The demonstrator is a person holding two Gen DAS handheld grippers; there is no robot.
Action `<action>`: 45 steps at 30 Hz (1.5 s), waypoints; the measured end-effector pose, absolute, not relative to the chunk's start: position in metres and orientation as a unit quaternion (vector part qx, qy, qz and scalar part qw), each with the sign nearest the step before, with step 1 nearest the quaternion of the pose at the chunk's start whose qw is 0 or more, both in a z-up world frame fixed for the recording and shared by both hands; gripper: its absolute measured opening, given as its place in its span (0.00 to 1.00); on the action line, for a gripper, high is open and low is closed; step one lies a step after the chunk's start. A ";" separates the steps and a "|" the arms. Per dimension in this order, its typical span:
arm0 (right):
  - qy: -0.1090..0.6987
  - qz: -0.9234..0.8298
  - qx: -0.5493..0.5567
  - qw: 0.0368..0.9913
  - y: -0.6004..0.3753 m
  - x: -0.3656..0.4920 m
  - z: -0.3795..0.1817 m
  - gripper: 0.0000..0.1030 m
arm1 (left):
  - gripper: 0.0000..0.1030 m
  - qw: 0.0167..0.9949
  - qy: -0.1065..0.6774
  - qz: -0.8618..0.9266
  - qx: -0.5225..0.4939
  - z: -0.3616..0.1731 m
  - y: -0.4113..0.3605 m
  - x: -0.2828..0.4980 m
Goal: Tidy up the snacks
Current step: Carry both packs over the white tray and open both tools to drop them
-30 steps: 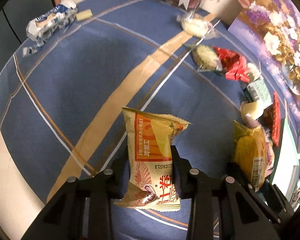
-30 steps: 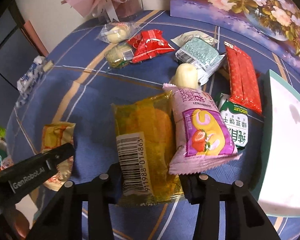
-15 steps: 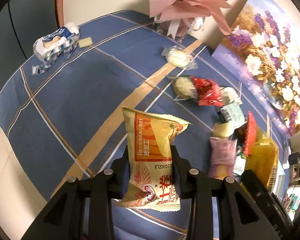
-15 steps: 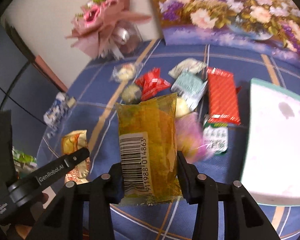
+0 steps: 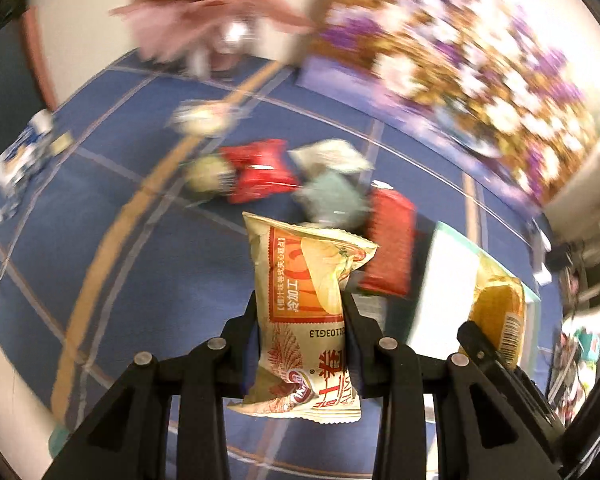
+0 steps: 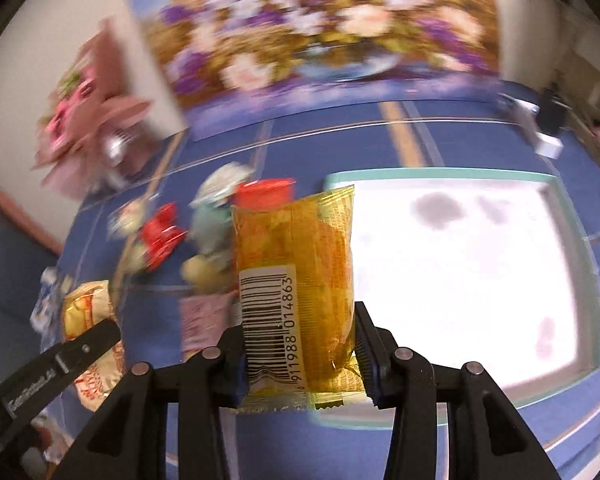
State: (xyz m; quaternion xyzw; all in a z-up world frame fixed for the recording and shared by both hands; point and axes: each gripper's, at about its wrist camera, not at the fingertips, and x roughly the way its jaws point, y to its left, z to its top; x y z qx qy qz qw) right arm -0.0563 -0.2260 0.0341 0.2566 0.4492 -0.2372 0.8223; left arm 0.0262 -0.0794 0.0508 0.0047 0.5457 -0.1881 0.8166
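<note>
Biggest thing first: the blue plaid tablecloth (image 6: 332, 148) covers the whole table, w/ a flower painting (image 6: 320, 28) leaning at the back and a pink bouquet (image 5: 204, 12) next to it. On the cloth sits a white tray (image 6: 460, 264) w/ a teal rim, looks bare inside, so prob that's where the snacks are meant to end up.

Left of the tray there's a loose pile still on the cloth: long red packet (image 5: 392, 244), crinkly red wrapper (image 5: 260, 172), pale green pack (image 5: 332, 200), pink pack (image 6: 204, 320), plus a few blurry ones I can't ID.

Both grippers are loaded. Right gripper (image 6: 300, 354) is clamped on the yellow barcode snack (image 6: 296, 280) near its lower end, pack standing upright btwn the fingers, long axis running straight away from the cam, top seal pointing toward the tray's near-left corner. It's up in the air, overlapping the tray's left edge in view.

Left gripper (image 5: 300, 328) is pinching the cream-and-orange snack bag (image 5: 304, 312) around the middle, also lifted, long axis along the fingers, top leaning a bit right toward the tray. Print reads upside down, so it's held bottom-up.

Gripping low/mid leaves the far end free to go down first, imo.
</note>
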 end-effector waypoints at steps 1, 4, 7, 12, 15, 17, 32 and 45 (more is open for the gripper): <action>0.447 -0.257 0.257 0.817 -0.238 -0.061 0.035 0.44 | 0.36 0.814 0.546 -0.197 0.013 0.051 -0.092 0.023; 0.440 -0.286 0.280 0.804 -0.266 -0.077 0.033 0.44 | 0.36 0.807 0.544 -0.224 0.041 0.049 -0.132 0.014; 0.434 -0.329 0.290 0.787 -0.295 -0.093 0.031 0.44 | 0.36 0.794 0.552 -0.248 0.057 0.042 -0.170 0.008; 0.427 -0.390 0.295 0.760 -0.338 -0.115 0.024 0.44 | 0.36 0.780 0.555 -0.275 0.090 0.026 -0.226 0.001; 0.425 -0.418 0.307 0.742 -0.362 -0.131 0.018 0.44 | 0.36 0.777 0.554 -0.281 0.104 0.018 -0.251 -0.002; 0.423 -0.431 0.313 0.734 -0.376 -0.139 0.014 0.44 | 0.36 0.775 0.553 -0.287 0.109 0.013 -0.264 -0.004; 0.424 -0.430 0.342 0.720 -0.391 -0.156 0.003 0.50 | 0.69 0.786 0.541 -0.282 0.099 0.020 -0.273 -0.006; 0.427 -0.388 0.324 0.750 -0.376 -0.143 0.006 0.81 | 0.95 0.817 0.523 -0.217 0.105 0.022 -0.205 0.014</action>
